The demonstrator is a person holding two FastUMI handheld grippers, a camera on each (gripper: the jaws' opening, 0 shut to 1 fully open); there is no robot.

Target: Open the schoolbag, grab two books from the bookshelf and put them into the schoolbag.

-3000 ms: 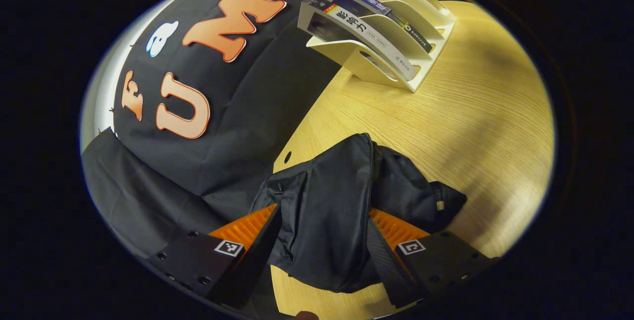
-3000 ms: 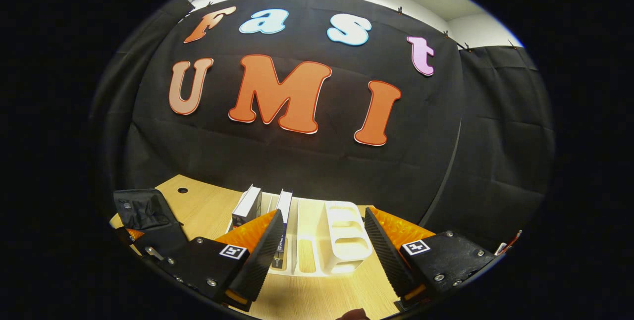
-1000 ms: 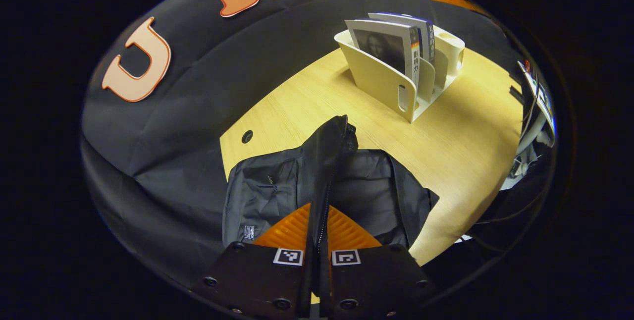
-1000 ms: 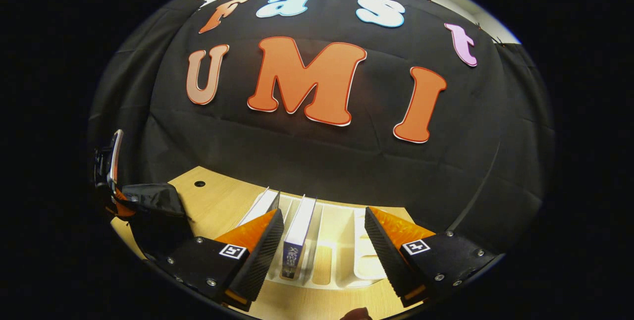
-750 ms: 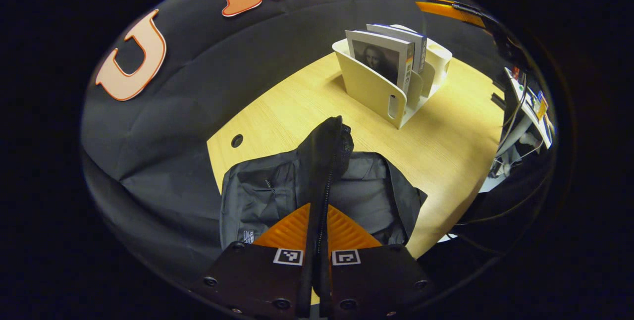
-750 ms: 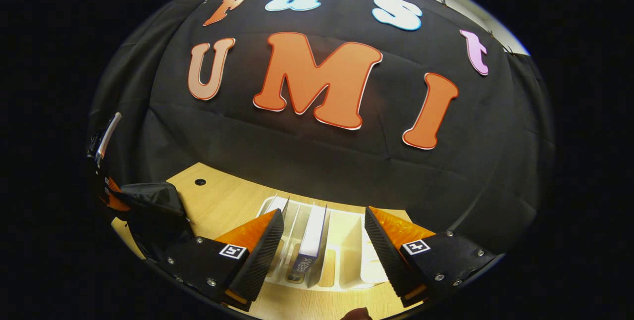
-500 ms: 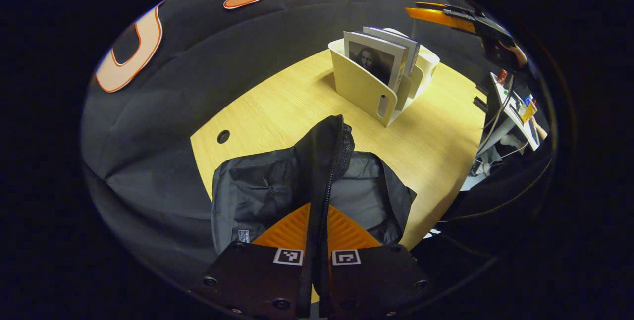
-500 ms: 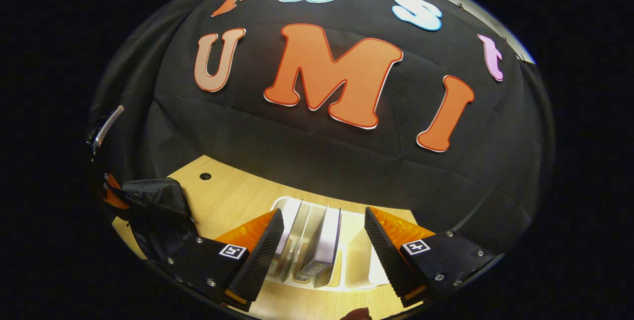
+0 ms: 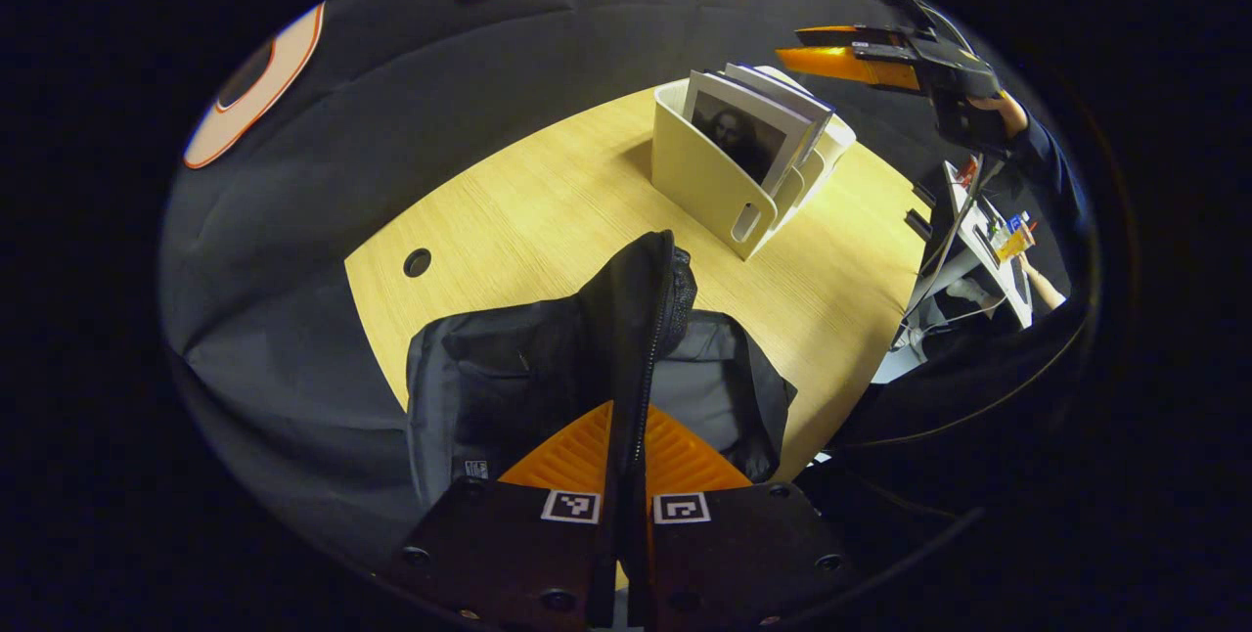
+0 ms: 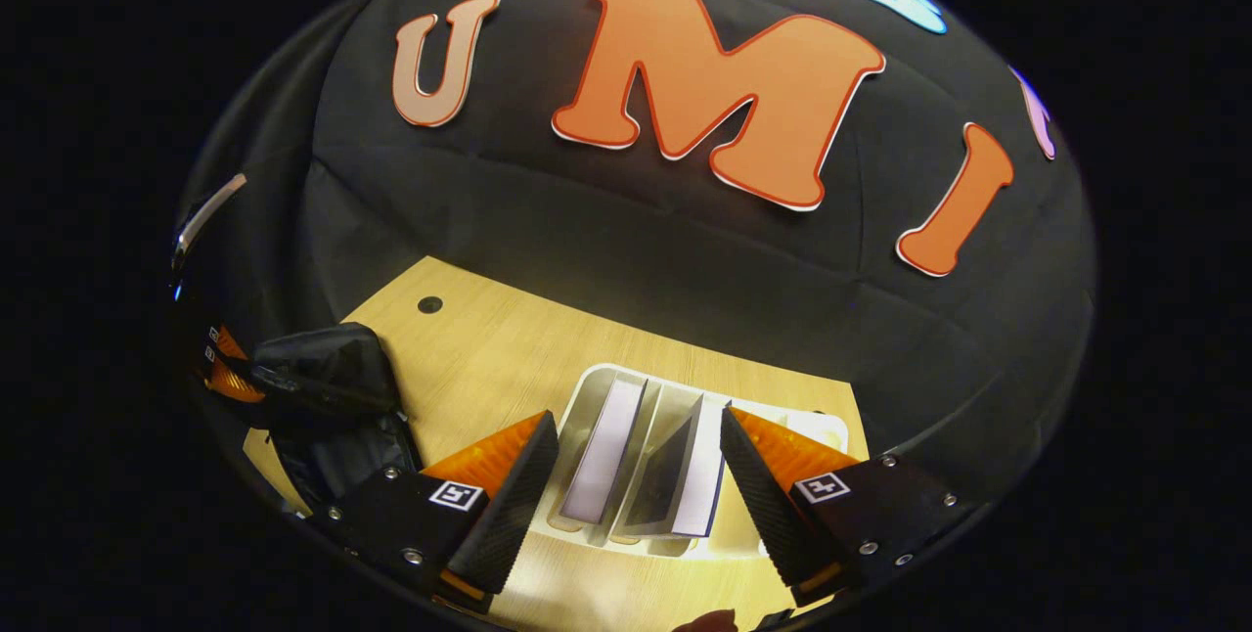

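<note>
Cream plastic bookshelf [image 10: 587, 515] sits directly below the right gripper [image 10: 641, 490], whose fingers are spread wide with the two books [image 10: 646, 471] standing between and beneath them. The books rise on edge, their long top edges running away from the gripper in line with its fingers, so a straight descent should bring one finger to each side. The nearer book leans toward the right finger, which may catch its cover. The left gripper [image 9: 626, 475] is clenched on the zipper edge of the black schoolbag [image 9: 587, 358], holding that flap up at the near edge of the table [image 9: 548, 211]. In the left gripper view the bookshelf [image 9: 714, 182] stands toward the far right corner, well apart from the bag, with bare wood between for carrying a book across.
</note>
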